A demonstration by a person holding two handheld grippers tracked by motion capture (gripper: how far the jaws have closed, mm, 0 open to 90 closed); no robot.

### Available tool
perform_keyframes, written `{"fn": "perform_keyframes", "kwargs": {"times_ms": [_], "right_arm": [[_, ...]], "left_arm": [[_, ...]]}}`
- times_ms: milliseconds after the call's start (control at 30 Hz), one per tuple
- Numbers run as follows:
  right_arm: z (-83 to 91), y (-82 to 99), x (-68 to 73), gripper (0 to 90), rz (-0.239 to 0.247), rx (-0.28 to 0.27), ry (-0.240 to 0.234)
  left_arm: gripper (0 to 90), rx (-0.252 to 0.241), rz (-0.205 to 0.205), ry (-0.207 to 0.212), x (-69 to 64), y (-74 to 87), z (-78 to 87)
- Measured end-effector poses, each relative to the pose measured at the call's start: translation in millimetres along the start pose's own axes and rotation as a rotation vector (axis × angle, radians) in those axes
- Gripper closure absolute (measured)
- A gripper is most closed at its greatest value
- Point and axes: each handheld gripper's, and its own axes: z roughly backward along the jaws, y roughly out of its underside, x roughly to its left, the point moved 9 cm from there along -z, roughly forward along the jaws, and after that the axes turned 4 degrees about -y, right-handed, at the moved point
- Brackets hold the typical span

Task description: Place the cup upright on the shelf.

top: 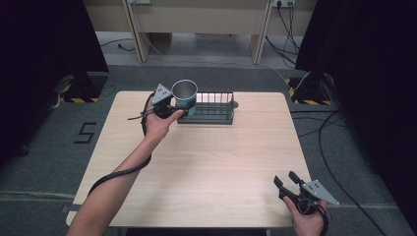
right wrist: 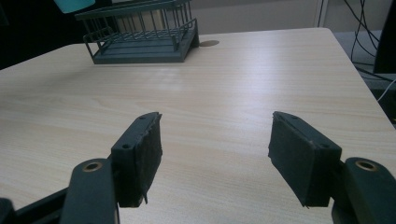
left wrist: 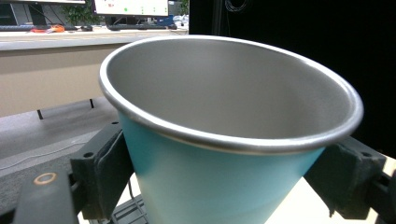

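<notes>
Light wood table. Left gripper clamps teal steel-lined cup above dark wire rack at far edge; lower upright. Right gripper released, near-right corner.

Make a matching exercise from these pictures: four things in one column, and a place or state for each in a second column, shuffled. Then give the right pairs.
Things:
1. cup
2. wire rack
3. left gripper
4. right gripper

States:
A. open, jaws apart with nothing between, near the table's front right corner
B. teal outside, bare metal inside
C. shut on the cup's sides
D. dark, standing at the far edge of the table

Pairs: 1-B, 2-D, 3-C, 4-A
</notes>
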Motion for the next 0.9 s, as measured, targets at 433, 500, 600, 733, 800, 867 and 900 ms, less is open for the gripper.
{"fn": "perform_keyframes", "kwargs": {"times_ms": [433,500,600,733,800,867,900], "right_arm": [[0.1,0.0,-0.4,34.9,0.001,-0.002,-0.001],[0.1,0.0,-0.5,34.9,0.0,-0.003,-0.001],[0.3,0.0,-0.4,34.9,-0.006,-0.002,-0.001],[0.5,-0.1,-0.4,34.8,-0.009,-0.004,-0.002],[0.4,-0.1,-0.4,34.8,-0.01,-0.004,-0.003],[0.4,-0.1,-0.4,34.9,-0.012,-0.003,-0.003],[0.5,-0.2,-0.4,34.8,-0.013,-0.004,-0.003]], "left_arm": [[15.2,-0.001,0.0,-0.002,0.8,-7.1,-11.2],[15.2,-0.001,-0.002,-0.001,1.2,-8.0,-13.6],[15.3,0.0,-0.001,-0.004,1.9,-9.0,-16.6],[15.2,0.003,-0.002,-0.008,3.7,-10.3,-20.8],[15.3,0.004,0.0,-0.01,4.1,-10.8,-23.0],[15.3,0.007,0.0,-0.01,4.1,-10.7,-25.3],[15.3,0.007,0.002,-0.011,4.0,-10.7,-26.5]]}}
